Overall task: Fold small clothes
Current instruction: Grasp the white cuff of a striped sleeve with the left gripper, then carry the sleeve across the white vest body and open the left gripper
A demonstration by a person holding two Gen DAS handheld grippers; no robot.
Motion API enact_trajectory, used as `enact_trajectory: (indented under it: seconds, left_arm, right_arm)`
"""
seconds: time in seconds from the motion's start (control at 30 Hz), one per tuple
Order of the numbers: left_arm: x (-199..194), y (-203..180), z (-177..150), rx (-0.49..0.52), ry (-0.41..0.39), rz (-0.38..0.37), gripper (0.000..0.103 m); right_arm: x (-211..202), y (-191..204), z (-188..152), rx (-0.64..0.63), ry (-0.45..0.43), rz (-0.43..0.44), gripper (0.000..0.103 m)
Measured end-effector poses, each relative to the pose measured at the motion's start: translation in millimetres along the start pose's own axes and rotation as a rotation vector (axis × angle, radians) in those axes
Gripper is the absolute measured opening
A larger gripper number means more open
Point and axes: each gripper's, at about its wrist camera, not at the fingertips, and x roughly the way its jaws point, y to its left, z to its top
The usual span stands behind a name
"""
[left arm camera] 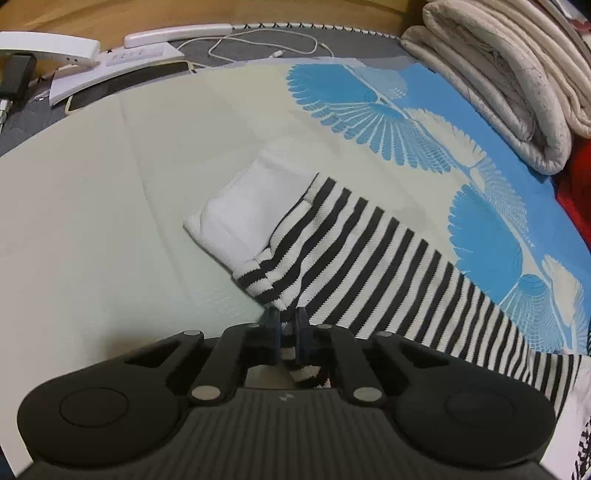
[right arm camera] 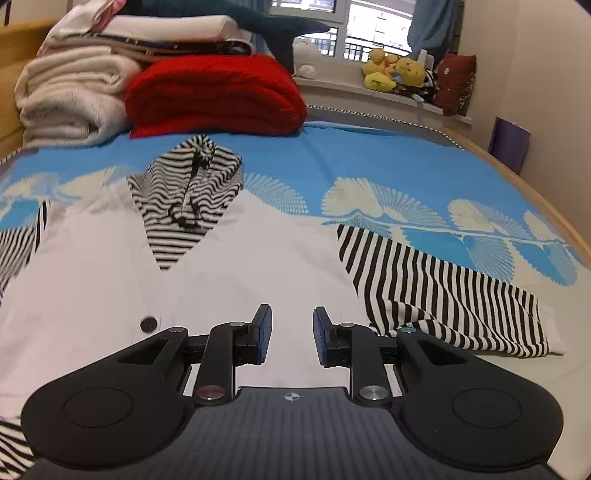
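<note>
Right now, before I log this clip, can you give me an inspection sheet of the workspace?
Surface: bedspread, blue and cream with fan prints.
Job's things: white cardigan with striped sleeves, lying flat; left sleeve stretched out.
Clutter: red blanket, cream quilt, plush toys on the sill.
Grippers: left claw shut on the sleeve's striped edge; right claw open over the white front, nothing between its pads.
Cables: white cable beside a power strip.
Surroundings: window.

Striped sleeve [left arm camera: 369, 254]: ribbed knit cloth, matt. Red blanket [right arm camera: 218, 96] beside it: coarse, fuzzy. Left claw [left arm camera: 287, 325]: matt black plastic.
</note>
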Motion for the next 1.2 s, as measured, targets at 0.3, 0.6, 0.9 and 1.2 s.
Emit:
enact_trajectory:
  seconds: [0.3,0.6,0.9,1.2]
  left_arm:
    - [-45,-29,3,0.051,-0.141,-0.105,0.005]
    - [-70,-69,-19,0.169,-0.211,-0.160,0.005]
    - [-142,-148,-83,0.431,-0.311,-0.418,0.004]
    - [-179,-193,-123,0.576,-0.056,-0.968,0.035]
  right_arm:
    - [9,16,-9,-0.053,0.035,-0.044,0.008]
    - [8,20,-7,-0.053,0.025,-0.028,0.005]
    - [-1,8,1,0.013,-0.014,0.000,0.005]
    - [-1,-6,5,0.100,0.017,0.035,0.015]
